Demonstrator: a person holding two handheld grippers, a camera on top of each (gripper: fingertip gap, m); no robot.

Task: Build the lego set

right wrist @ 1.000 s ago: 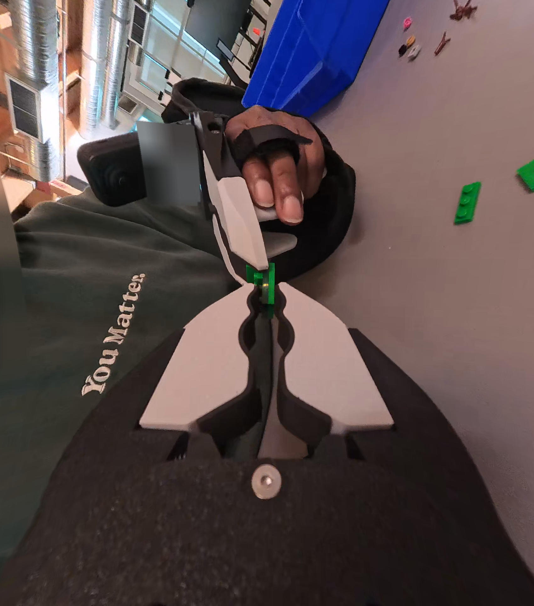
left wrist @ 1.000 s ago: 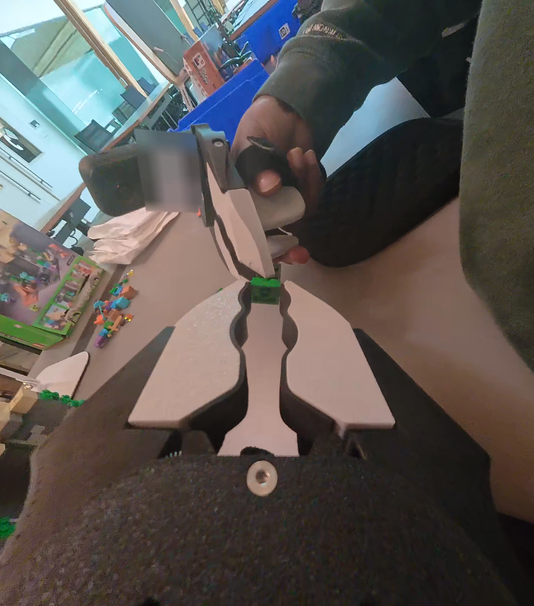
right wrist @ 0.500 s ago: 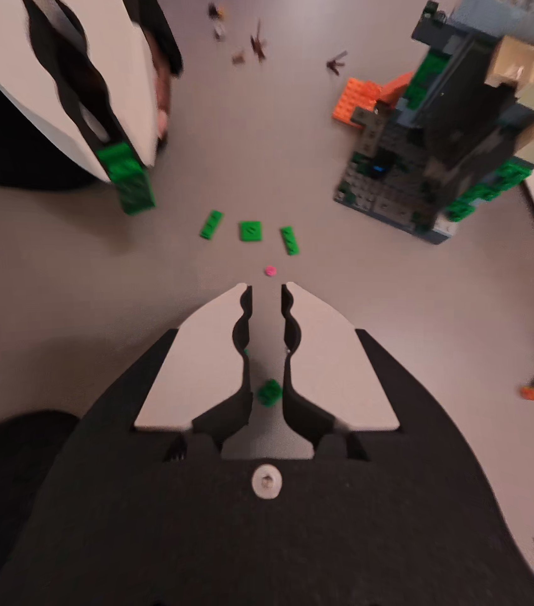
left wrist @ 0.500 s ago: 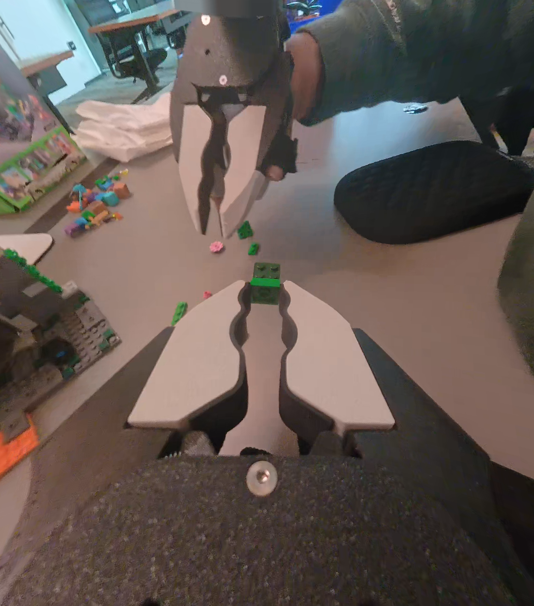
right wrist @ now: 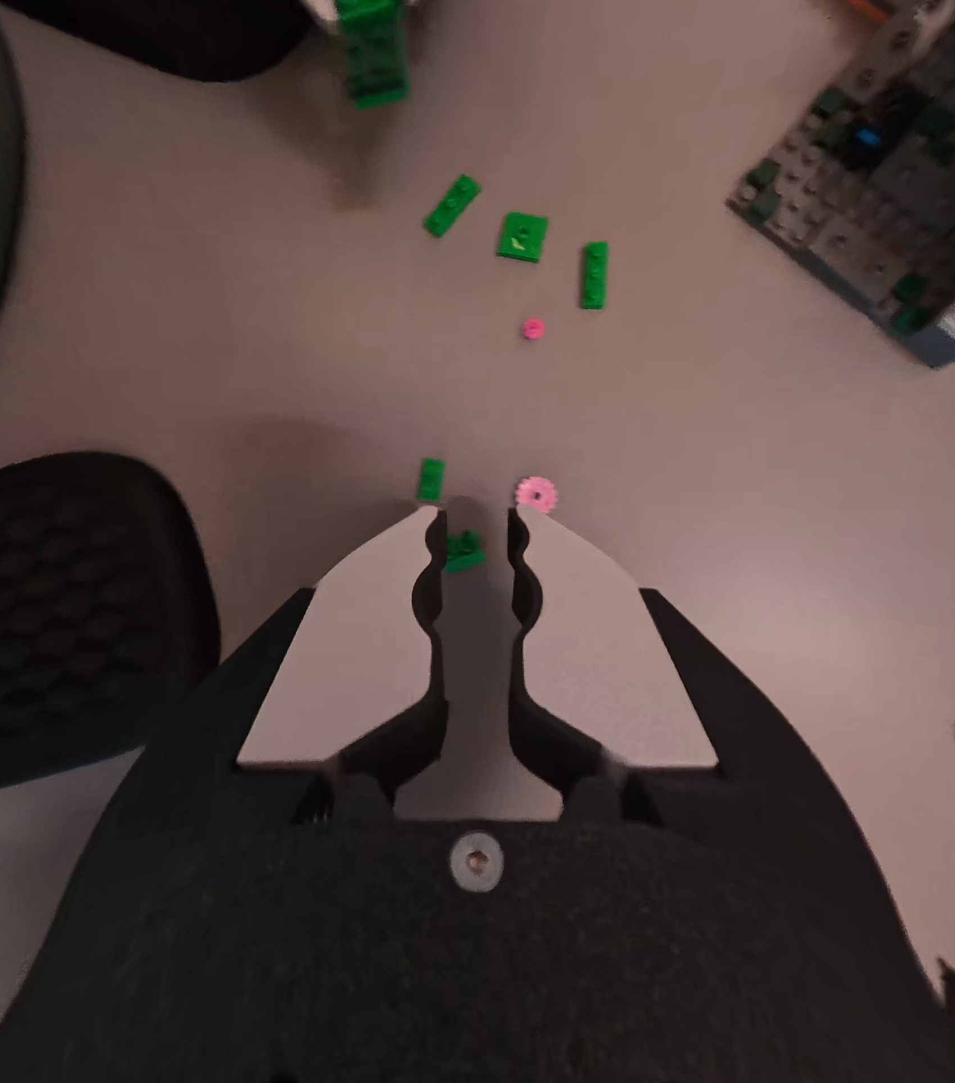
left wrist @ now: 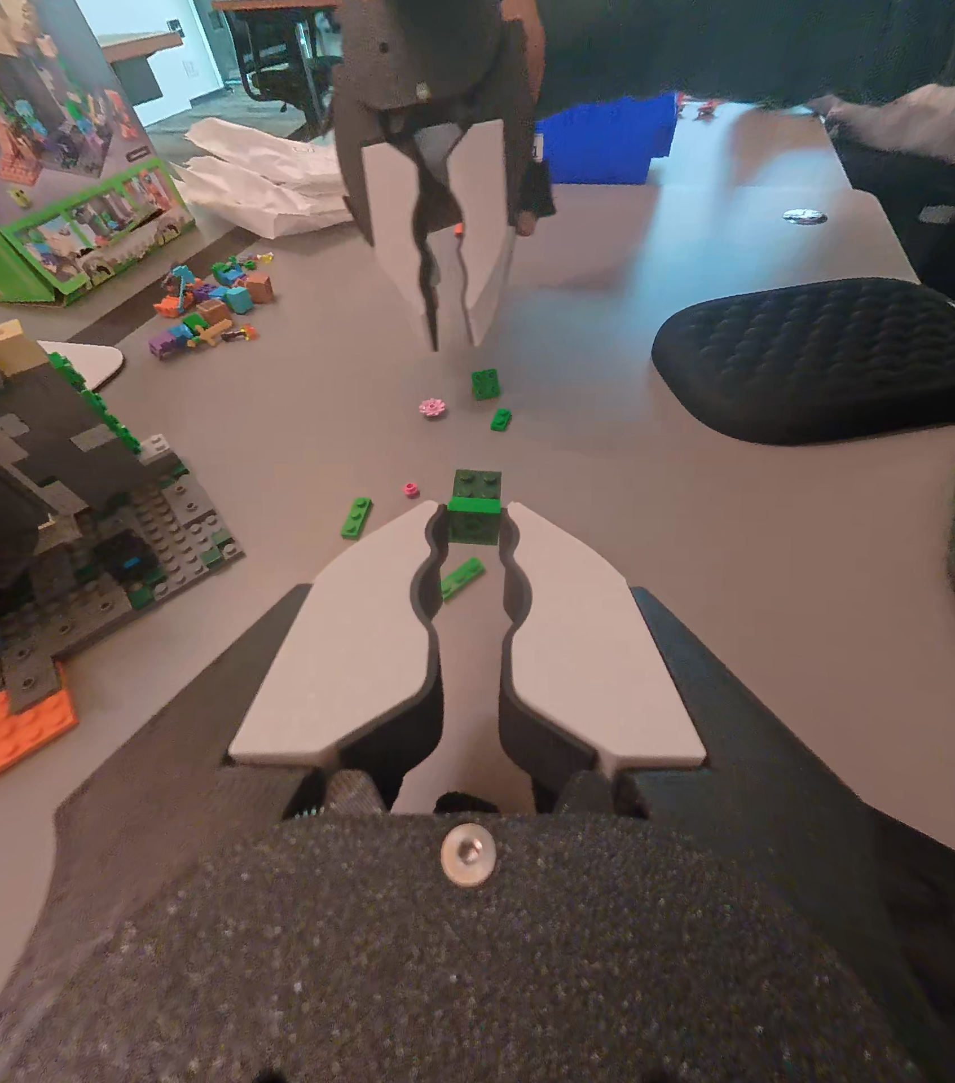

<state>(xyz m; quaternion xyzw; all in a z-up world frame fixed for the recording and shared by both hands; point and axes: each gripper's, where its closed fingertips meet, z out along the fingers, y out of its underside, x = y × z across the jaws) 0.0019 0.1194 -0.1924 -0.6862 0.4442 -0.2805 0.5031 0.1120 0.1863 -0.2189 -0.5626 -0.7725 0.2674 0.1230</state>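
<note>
Grey table (left wrist: pixel 697 557); green brick (left wrist: pixel 473 508) between left tool (left wrist: pixel 473 516) tips

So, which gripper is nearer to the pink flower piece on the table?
The right. The right gripper hangs open just above the pink flower piece, which lies at one fingertip. The left gripper, shut on a green brick stack, is farther back.

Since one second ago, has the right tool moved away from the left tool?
Yes. The right tool left the green brick and now hangs farther away, above the table.
</note>
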